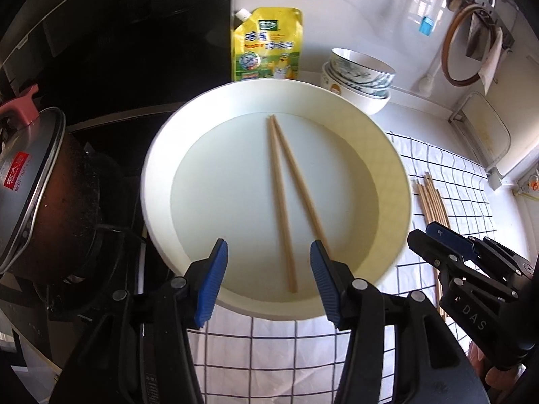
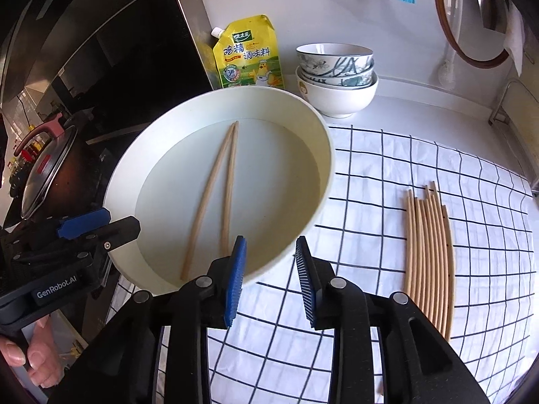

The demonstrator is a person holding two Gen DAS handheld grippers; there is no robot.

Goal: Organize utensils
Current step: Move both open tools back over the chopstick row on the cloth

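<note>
A large white round tray (image 1: 158, 181) (image 2: 323, 148) sits on the checked cloth and holds two wooden chopsticks (image 1: 281, 202) (image 2: 215, 181), joined at their far tips. My left gripper (image 1: 268, 282) is open and empty over the tray's near rim, straddling the chopsticks' near ends. It also shows in the right wrist view (image 2: 111, 227). My right gripper (image 2: 269, 279) is open and empty over the tray's near right rim; it also shows in the left wrist view (image 1: 434, 239). Several more chopsticks (image 2: 429, 256) (image 1: 433, 202) lie side by side on the cloth to the right.
A stove with a lidded pot (image 1: 37, 188) (image 2: 47, 168) is on the left. A yellow seasoning pouch (image 1: 267, 45) (image 2: 249, 55) and stacked bowls (image 1: 360, 77) (image 2: 337, 77) stand behind the tray. A checked cloth (image 2: 404, 168) covers the counter. A round wooden-rimmed object (image 2: 471, 17) hangs on the wall.
</note>
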